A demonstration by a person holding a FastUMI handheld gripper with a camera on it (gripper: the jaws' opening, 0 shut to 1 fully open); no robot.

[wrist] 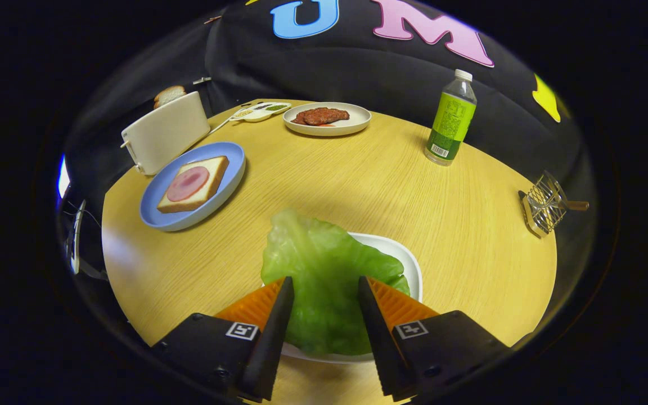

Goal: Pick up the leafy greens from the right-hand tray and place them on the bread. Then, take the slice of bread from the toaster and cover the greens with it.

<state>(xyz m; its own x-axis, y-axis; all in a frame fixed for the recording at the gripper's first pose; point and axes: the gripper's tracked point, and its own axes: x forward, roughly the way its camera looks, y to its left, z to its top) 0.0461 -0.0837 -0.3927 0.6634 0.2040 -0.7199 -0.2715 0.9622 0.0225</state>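
Note:
The leafy greens point(324, 270), one big light-green leaf, sit between the fingers of my gripper point(324, 287), which is shut on them. The leaf hangs over the white tray point(408, 264) right under the fingers, and its far tip reaches out past the tray's rim over the table. Beyond and to the left, a blue plate point(228, 185) carries a bread slice point(211, 169) topped with a round pink slice of ham point(187, 183). Behind that plate stands a white toaster point(166, 132) with a slice of bread point(169, 95) sticking out of its top.
On the round wooden table point(329, 180), a cream plate point(358, 121) of red meat slices and a small divided dish point(261, 111) stand at the far side. A green-labelled bottle point(451, 119) stands far right, a wire rack point(546, 203) at the right edge.

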